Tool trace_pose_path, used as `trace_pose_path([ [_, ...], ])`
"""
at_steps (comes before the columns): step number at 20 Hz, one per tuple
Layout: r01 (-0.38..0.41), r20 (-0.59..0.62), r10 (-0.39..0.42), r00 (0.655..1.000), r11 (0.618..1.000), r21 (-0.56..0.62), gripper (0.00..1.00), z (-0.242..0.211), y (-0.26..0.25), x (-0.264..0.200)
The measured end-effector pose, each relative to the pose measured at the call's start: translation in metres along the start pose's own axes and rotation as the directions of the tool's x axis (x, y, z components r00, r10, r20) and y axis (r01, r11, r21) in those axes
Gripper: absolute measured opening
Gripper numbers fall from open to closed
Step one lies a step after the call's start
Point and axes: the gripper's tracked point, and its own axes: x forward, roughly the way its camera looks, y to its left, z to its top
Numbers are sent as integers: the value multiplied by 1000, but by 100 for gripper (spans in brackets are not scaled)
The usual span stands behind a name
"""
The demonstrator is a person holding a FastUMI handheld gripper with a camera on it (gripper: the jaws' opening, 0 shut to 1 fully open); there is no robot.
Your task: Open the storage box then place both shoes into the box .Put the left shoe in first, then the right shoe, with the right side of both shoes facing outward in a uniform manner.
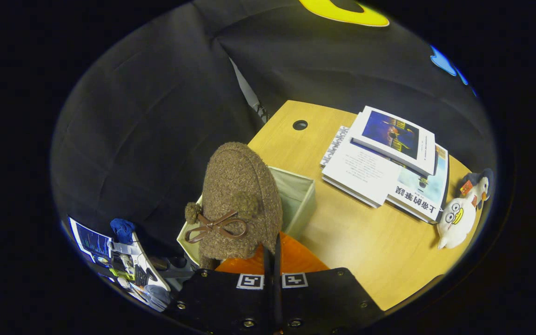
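The gripper (271, 260) has its two fingers drawn together, with only a thin dark slit between them, and they appear to be pinching the heel end of a brown fuzzy shoe (239, 200); the exact contact is hidden behind the shoe's own bulk, so whether both fingers truly press on it is hard to say. The shoe stands just ahead of the fingers, its toe pointing away from them and upward, and a thin brown bow (217, 225) with two pom-poms sits across its top. Directly behind the shoe, a little further from the fingers, is the storage box (298, 200), pale greenish, with its top open and its inner wall in sight; the shoe covers the box's left part. An orange surface (296, 258) lies right at the fingertips, beneath the shoe. The box rests on a light wooden table (365, 251), which has a small round hole (300, 124) near its far edge. Ahead and to the right of the fingers lies a stack of books (384, 160), and further right, near the table's edge, a white duck plush toy (461, 214). Down to the left of the fingers, off the table, some mixed gear shows.
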Motion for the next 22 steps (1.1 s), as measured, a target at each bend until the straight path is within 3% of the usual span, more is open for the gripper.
trace_pose_path([
  [14,32,-53,-32,998,999,-18,1,-2,43,54],
  [15,20,-57,-20,998,1000,-12,5,-4,47,59],
  [18,20,-38,-21,999,999,-34,30,-3,44,62],
  [20,9,3,-9,1000,999,-47,58,5,47,57],
  [22,25,37,-23,999,998,-62,92,12,42,46],
])
